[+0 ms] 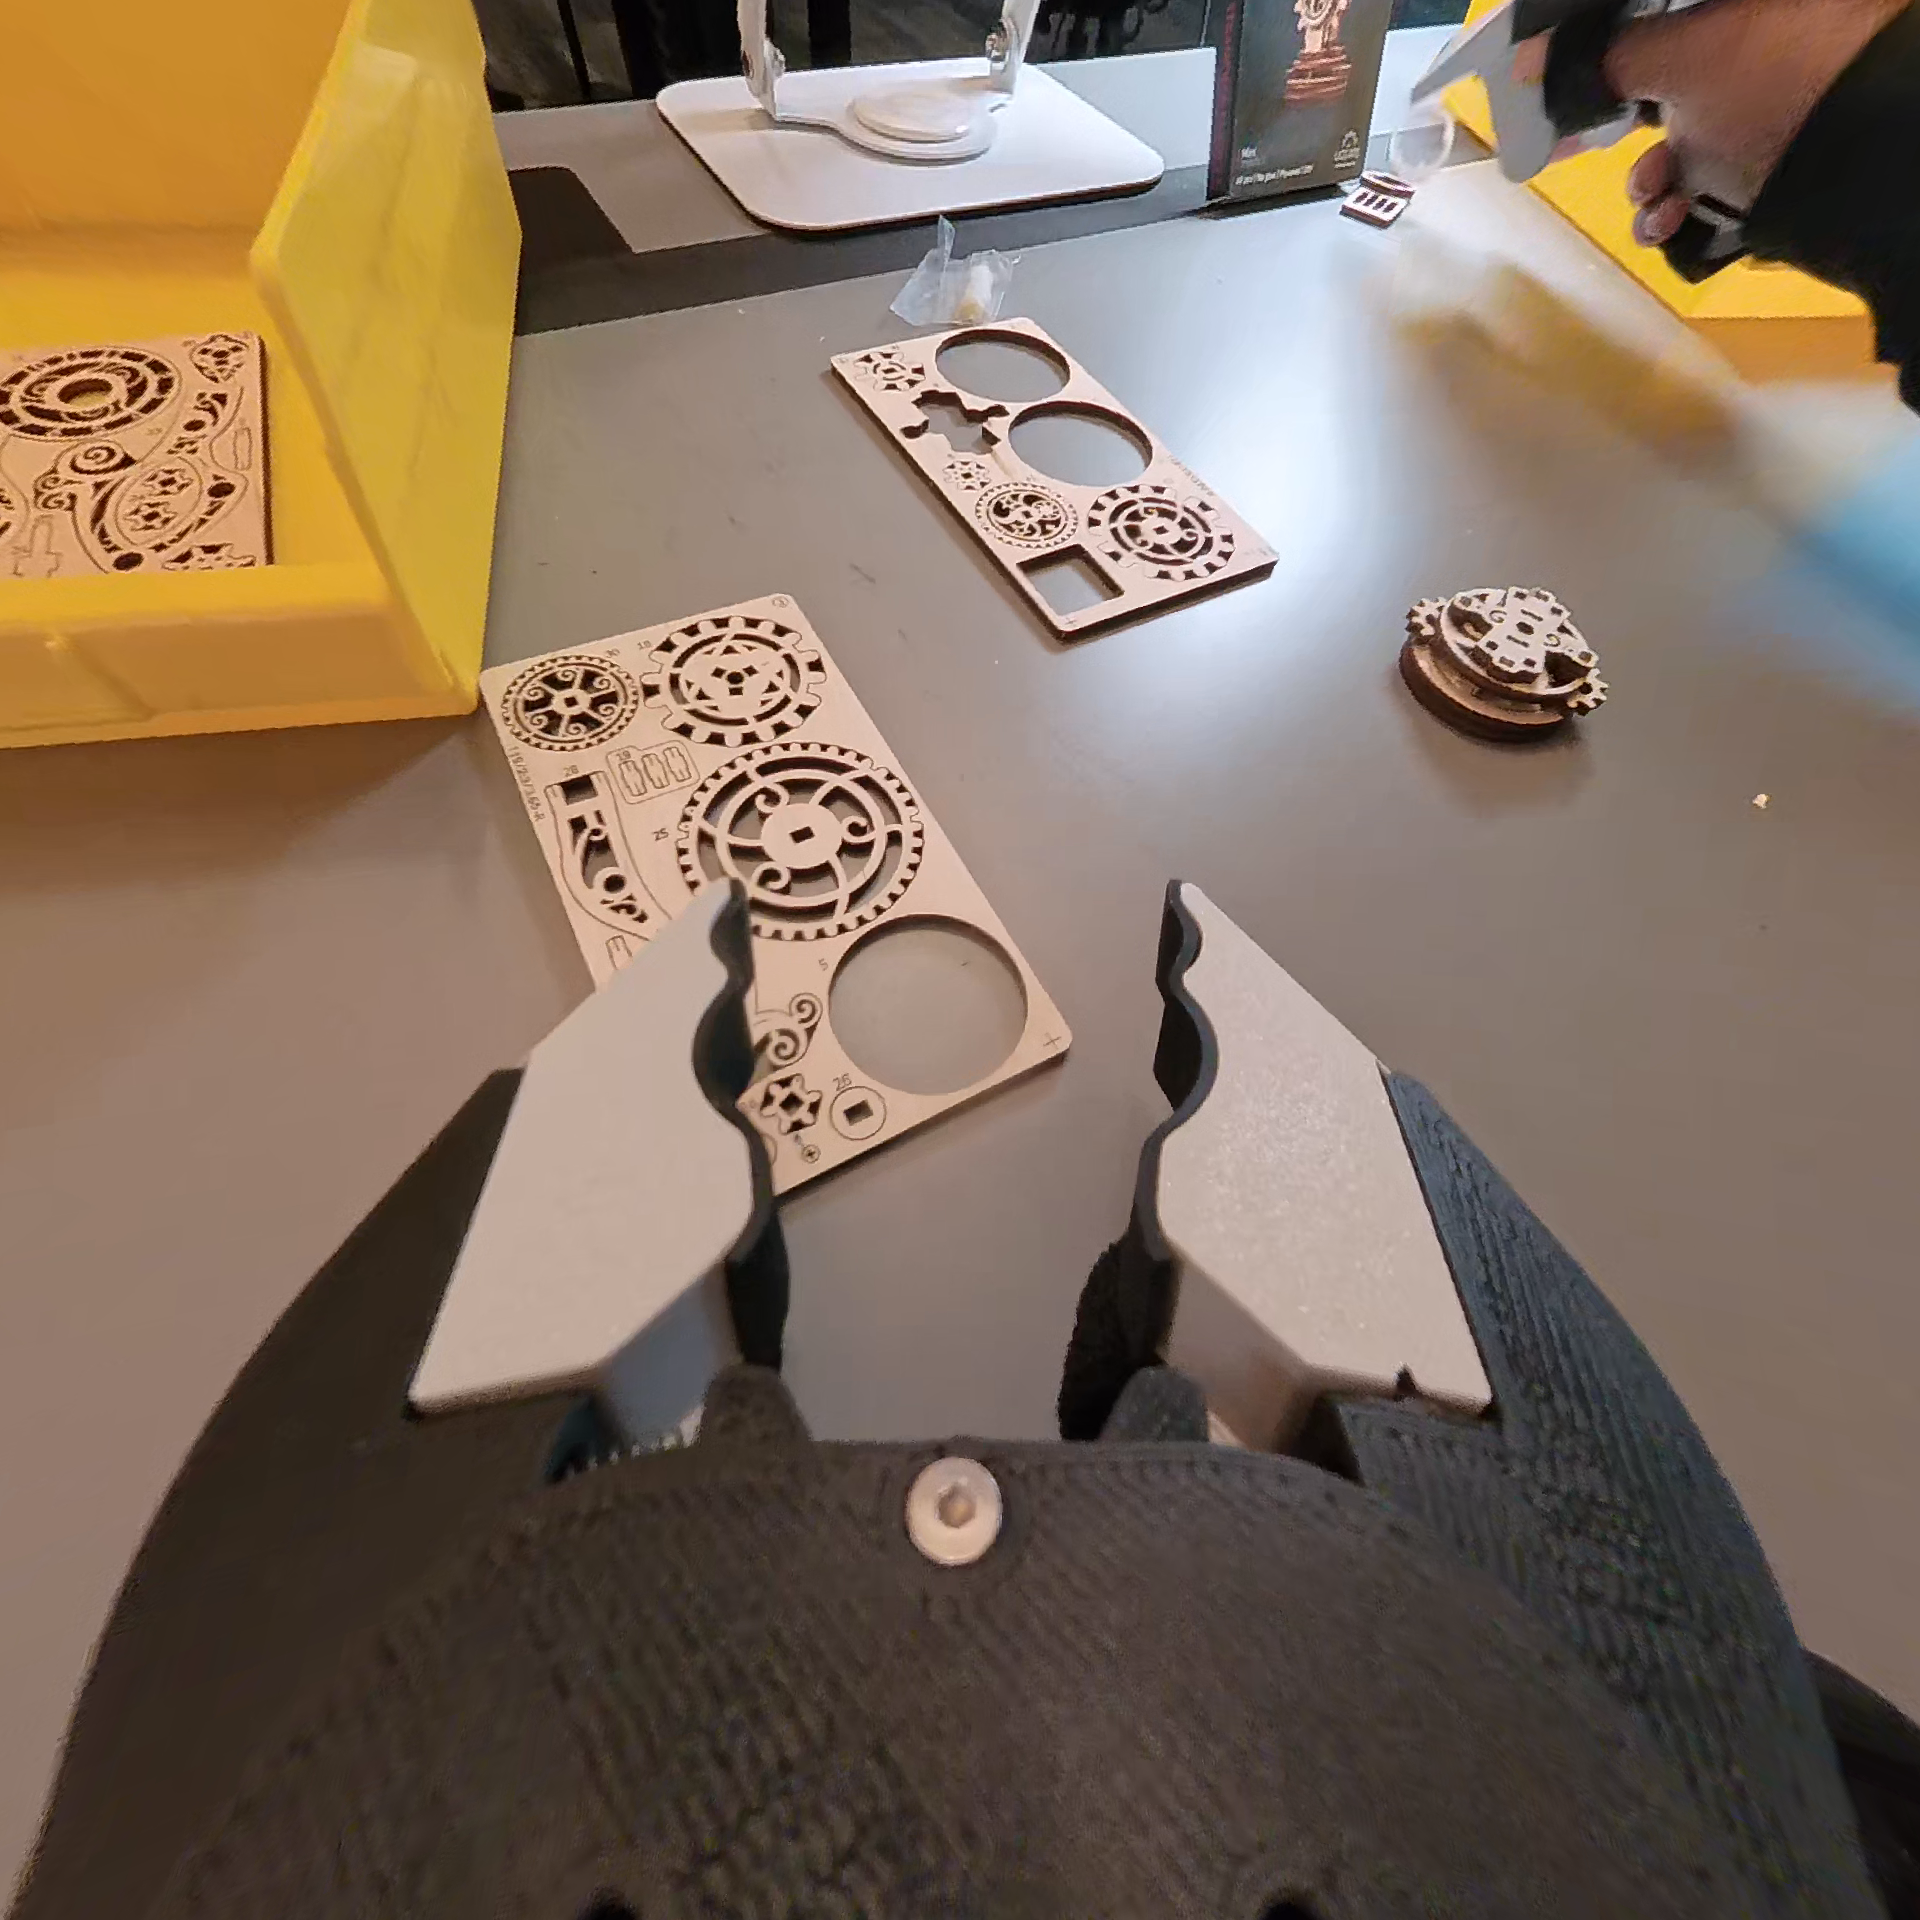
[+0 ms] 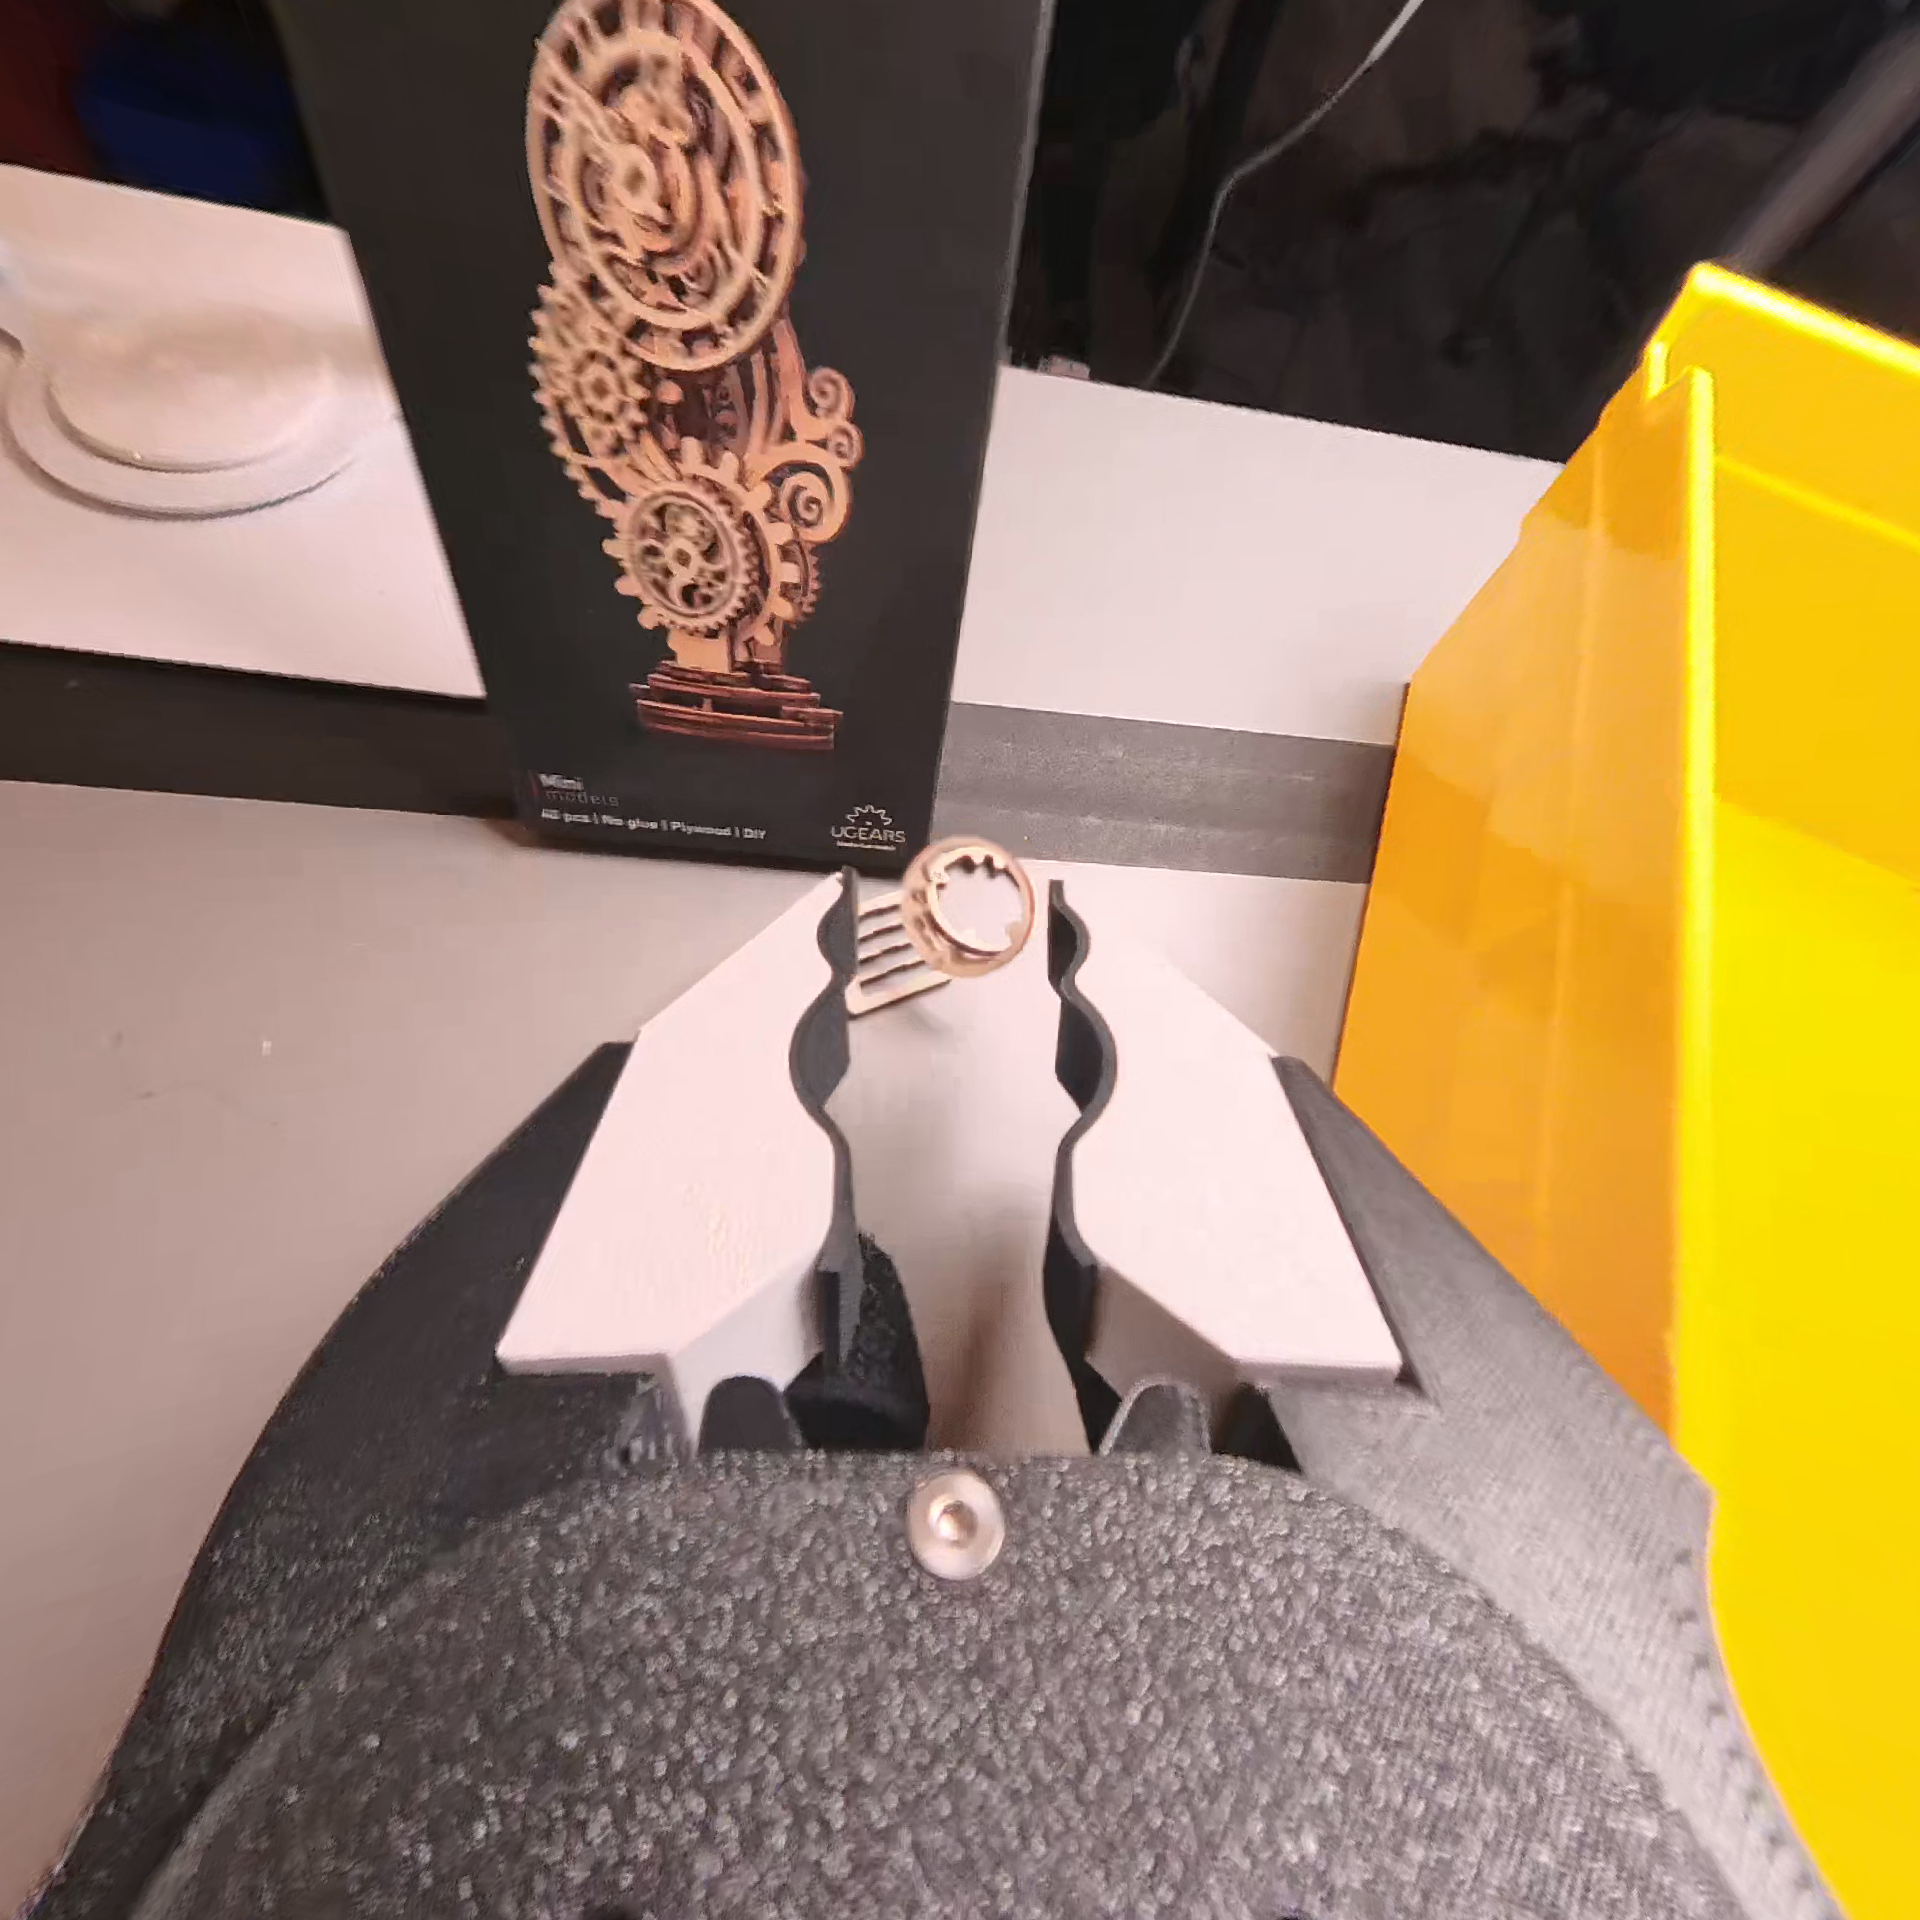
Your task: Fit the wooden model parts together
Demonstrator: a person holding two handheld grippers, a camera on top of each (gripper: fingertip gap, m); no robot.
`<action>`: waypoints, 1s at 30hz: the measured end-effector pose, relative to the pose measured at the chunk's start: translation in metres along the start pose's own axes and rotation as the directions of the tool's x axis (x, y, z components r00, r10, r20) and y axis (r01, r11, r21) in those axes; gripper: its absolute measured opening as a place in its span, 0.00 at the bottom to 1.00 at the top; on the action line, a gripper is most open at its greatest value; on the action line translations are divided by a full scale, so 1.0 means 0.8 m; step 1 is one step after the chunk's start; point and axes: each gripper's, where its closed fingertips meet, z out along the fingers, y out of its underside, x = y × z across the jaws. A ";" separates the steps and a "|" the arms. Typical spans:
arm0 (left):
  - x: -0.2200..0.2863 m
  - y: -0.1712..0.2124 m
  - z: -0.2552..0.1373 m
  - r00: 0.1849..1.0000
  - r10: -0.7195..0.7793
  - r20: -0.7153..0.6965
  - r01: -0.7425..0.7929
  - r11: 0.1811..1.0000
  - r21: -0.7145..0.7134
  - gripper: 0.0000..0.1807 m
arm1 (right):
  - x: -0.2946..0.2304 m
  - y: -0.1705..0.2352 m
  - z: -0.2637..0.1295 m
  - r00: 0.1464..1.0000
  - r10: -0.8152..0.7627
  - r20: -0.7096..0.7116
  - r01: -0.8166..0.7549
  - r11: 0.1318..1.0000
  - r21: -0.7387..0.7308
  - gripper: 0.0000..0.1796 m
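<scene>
My left gripper (image 1: 956,904) is open and empty, low over the near wooden parts sheet (image 1: 769,831) with its uncut gears. A second sheet (image 1: 1049,468), with several parts punched out, lies farther back. A partly built round gear assembly (image 1: 1496,665) sits on the grey table (image 1: 1247,935) to the right. My right gripper (image 2: 951,888), also at the top right of the left wrist view (image 1: 1507,104), has its jaws apart. A small wooden ring on a slotted piece (image 2: 966,925) shows between its fingertips. I cannot tell whether they touch it.
A yellow bin (image 1: 384,312) at left holds another parts sheet (image 1: 125,457). A second yellow bin (image 2: 1662,935) stands right of my right gripper. The black model box (image 2: 707,416), a white stand base (image 1: 904,135) and a small plastic bag (image 1: 951,275) are at the back. My right fingertips sit around 50 cm from my left ones. My right tips are about 35 cm from the partly built round gear assembly (image 1: 1496,665), my left tips only 15 cm.
</scene>
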 end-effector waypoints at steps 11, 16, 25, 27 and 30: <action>-0.037 0.048 0.002 0.992 0.021 0.125 0.010 0.970 -0.244 0.64 | -0.095 0.057 -0.254 0.847 -0.236 0.476 0.077 0.941 0.329 0.22; -0.032 0.058 0.014 0.993 0.011 0.120 0.025 0.956 -0.292 0.65 | -0.107 0.098 -0.280 0.826 -0.265 0.498 0.071 0.925 0.374 0.22; -0.025 0.056 0.014 0.991 0.004 0.134 0.035 0.957 -0.288 0.55 | -0.139 0.113 -0.273 0.769 -0.261 0.584 0.032 0.928 0.372 0.20; -0.024 0.056 0.014 0.991 0.005 0.135 0.035 0.956 -0.291 0.55 | -0.141 0.114 -0.273 0.766 -0.259 0.589 0.027 0.927 0.373 0.19; -0.019 0.056 0.014 0.992 0.014 0.127 0.025 0.954 -0.299 0.55 | -0.142 0.115 -0.274 0.763 -0.245 0.598 0.008 0.929 0.370 0.19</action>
